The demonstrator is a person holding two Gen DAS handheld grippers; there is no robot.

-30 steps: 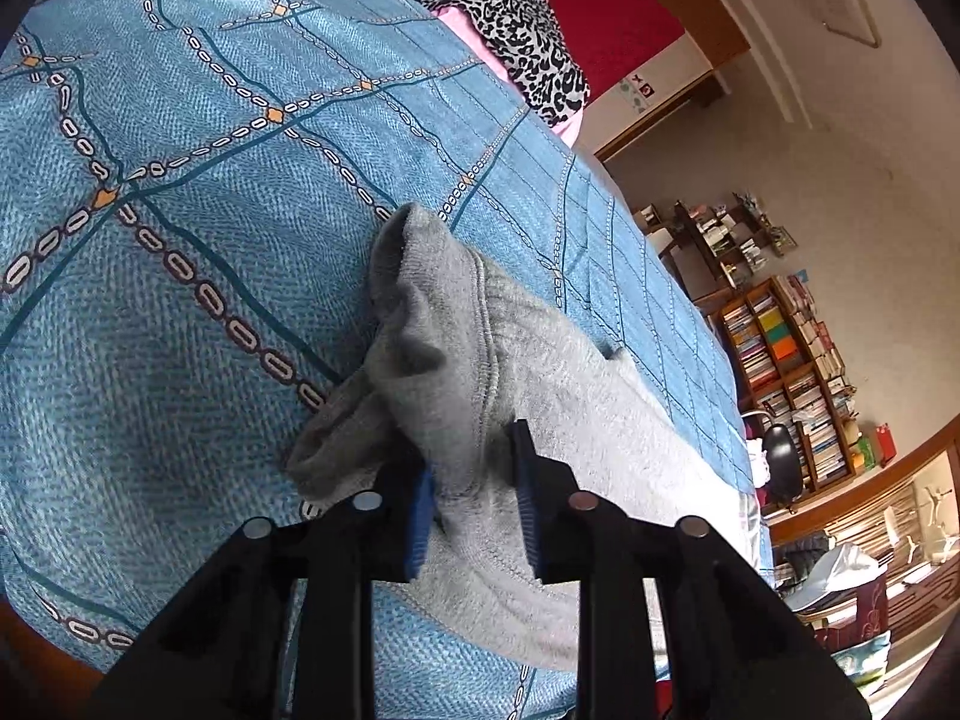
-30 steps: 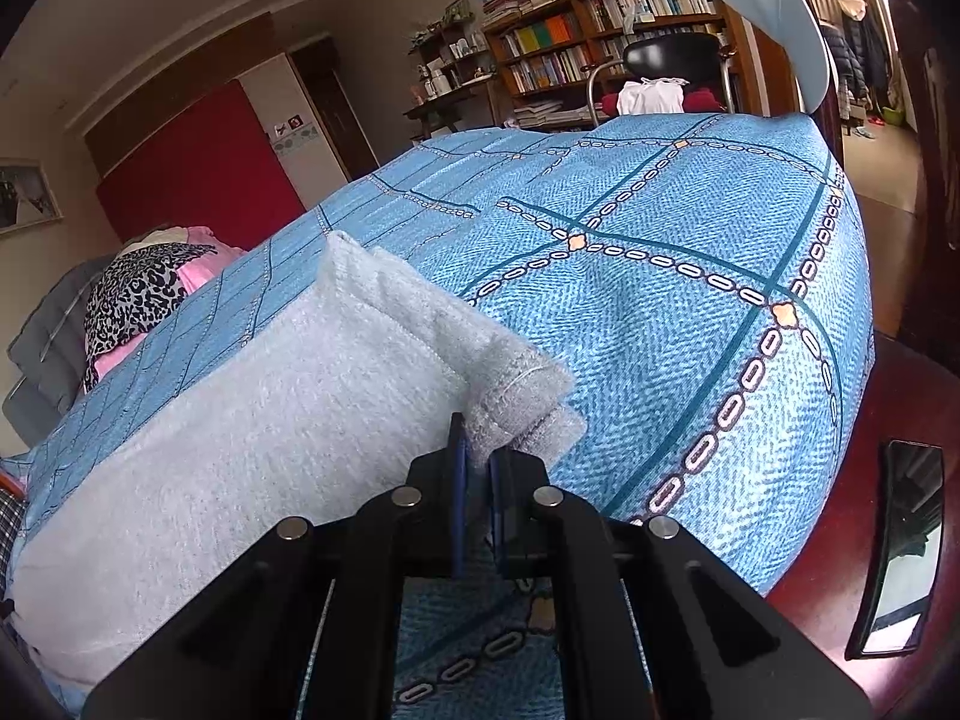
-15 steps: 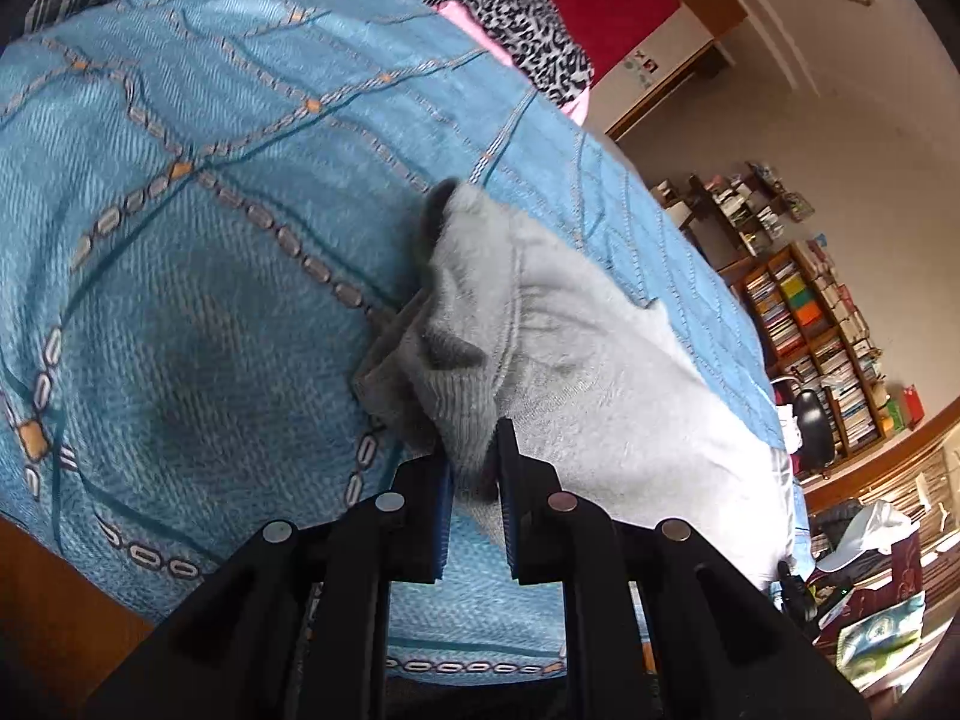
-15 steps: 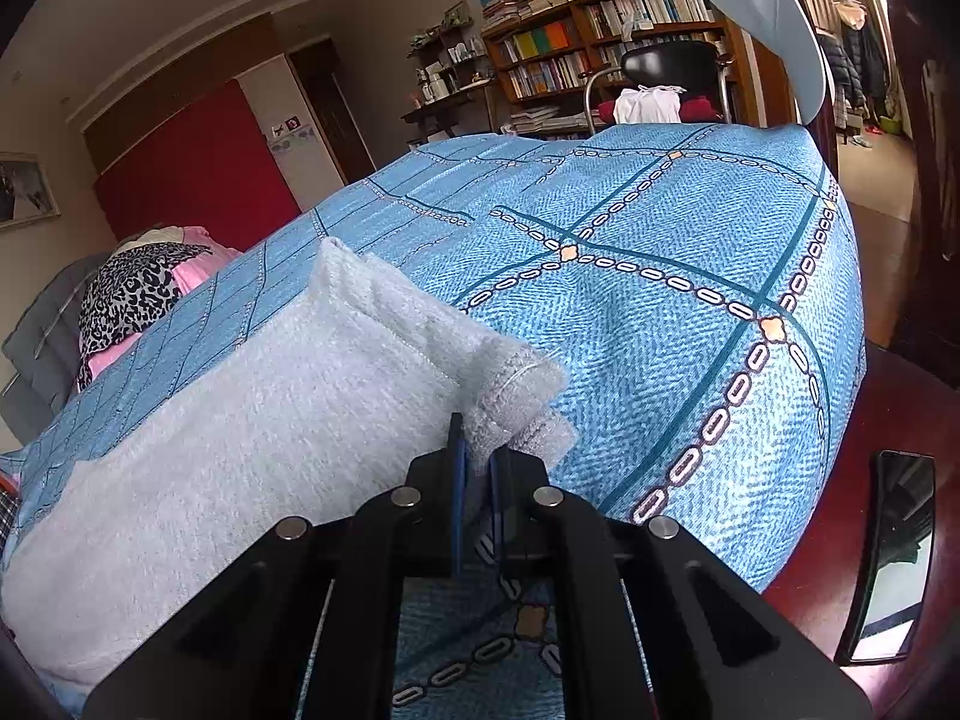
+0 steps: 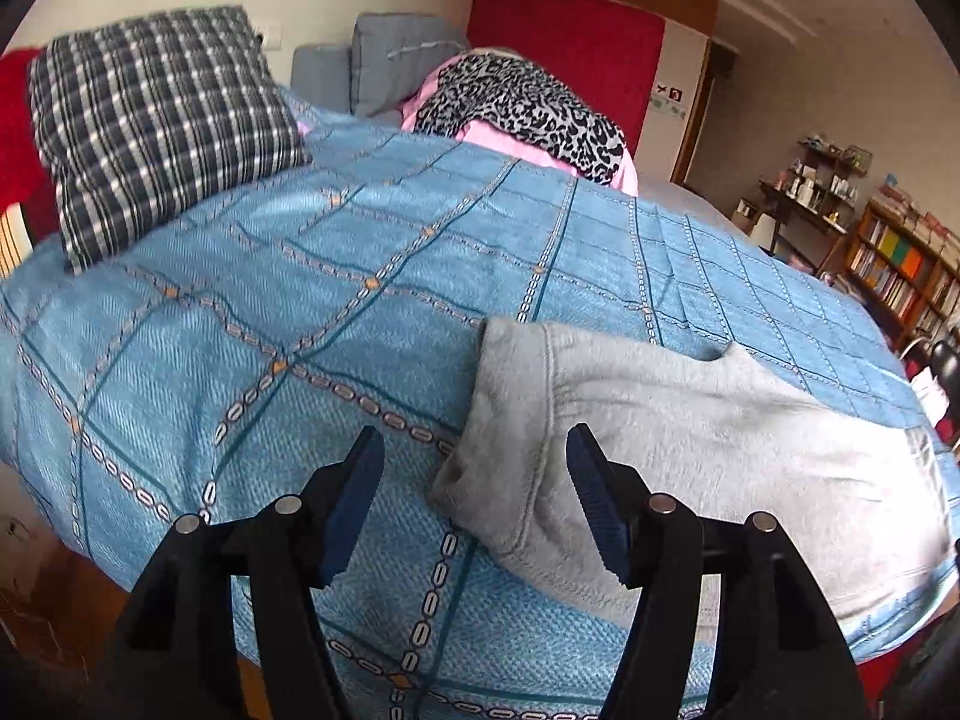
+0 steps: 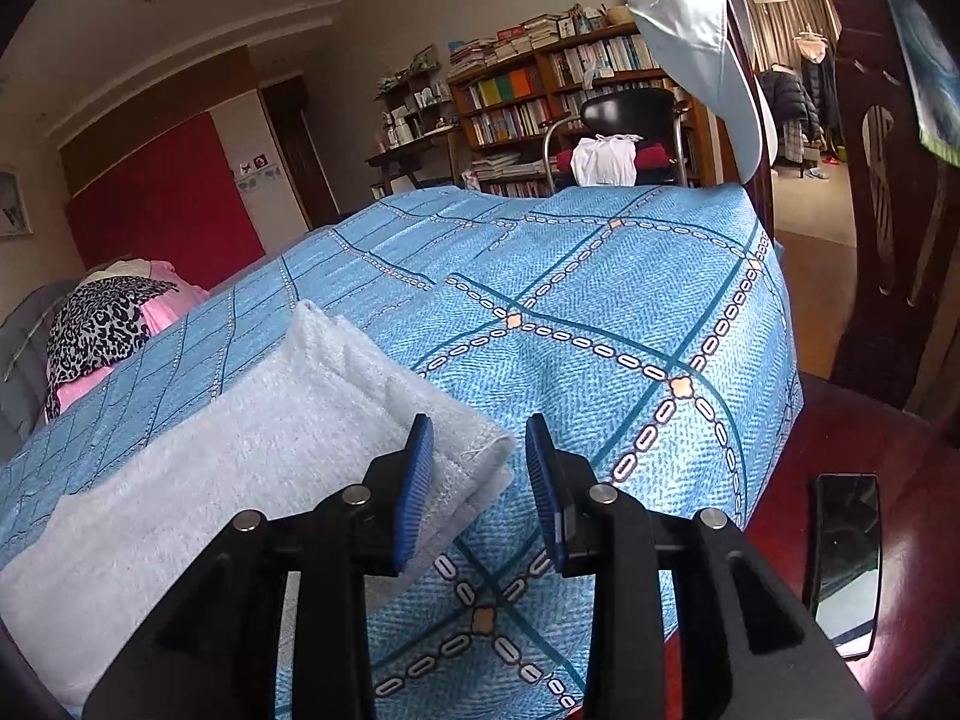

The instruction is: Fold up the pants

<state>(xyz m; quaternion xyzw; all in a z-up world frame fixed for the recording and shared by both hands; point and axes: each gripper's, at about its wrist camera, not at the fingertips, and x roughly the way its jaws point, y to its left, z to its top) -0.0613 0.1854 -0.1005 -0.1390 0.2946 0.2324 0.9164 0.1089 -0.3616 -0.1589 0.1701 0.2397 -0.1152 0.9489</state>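
Grey fleece pants [image 5: 690, 432] lie folded lengthwise in a long strip on the blue patterned bedspread [image 5: 240, 330]. My left gripper [image 5: 474, 438] hovers just above the waistband end, its jaws opening; the waistband corner shows between the fingers and neither pad presses on it. In the right wrist view the same pants [image 6: 270, 450] run off to the left. My right gripper [image 6: 478, 423] sits over the cuff end with its jaws opening. The cuff corner lies between the blue pads, free of them.
A plaid pillow [image 5: 156, 120] and a leopard-print cloth [image 5: 516, 102] on pink lie at the head of the bed. A bookshelf [image 6: 540, 96] and a black chair [image 6: 624, 120] stand beyond the bed. A dark phone [image 6: 846, 552] rests on the red-brown wood at right.
Both grippers were shut on the ends of the pants and have let go. The left one rose, rolled level and drew back; the right one lifted slightly.
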